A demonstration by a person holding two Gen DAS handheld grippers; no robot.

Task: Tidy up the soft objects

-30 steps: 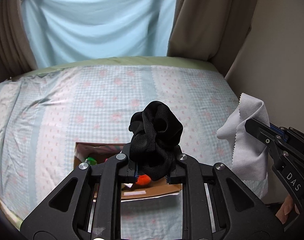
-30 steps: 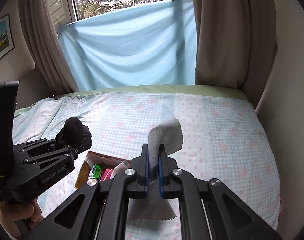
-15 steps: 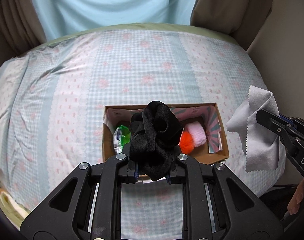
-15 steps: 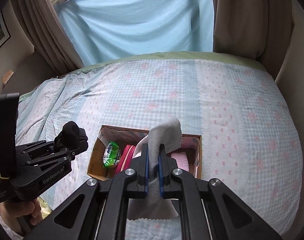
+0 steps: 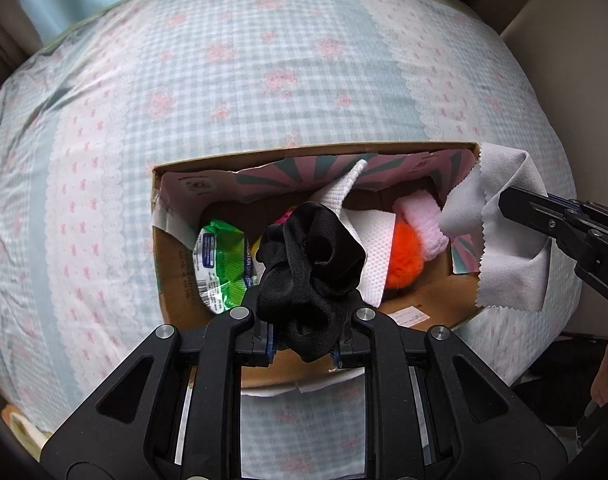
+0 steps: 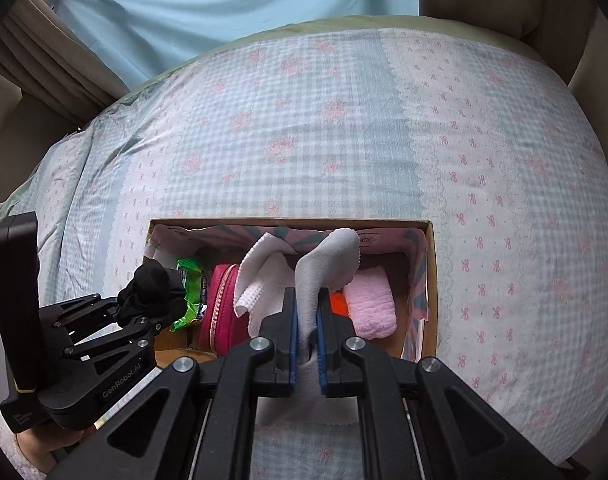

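You dropped both grippers toward cardboard box [image 6: 431, 280], now lower centre. Left gripper [image 5: 305, 336] clenched on black scrunchie [image 5: 311, 264]; right gripper [image 6: 305, 344] pinching grey cloth [image 6: 323, 264]. Release into box next.

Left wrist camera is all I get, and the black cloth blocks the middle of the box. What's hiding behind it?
Observer: A dark pink zipper pouch, between the green packet and the white cloth.
Operator: Is my black cloth over the box?
Observer: In the right wrist view, the black cloth in the left gripper seems to hang over the left end of the box.
Operator: And the grey cloth?
Observer: The right gripper pinches the grey cloth between blue pads, over the middle of the box.
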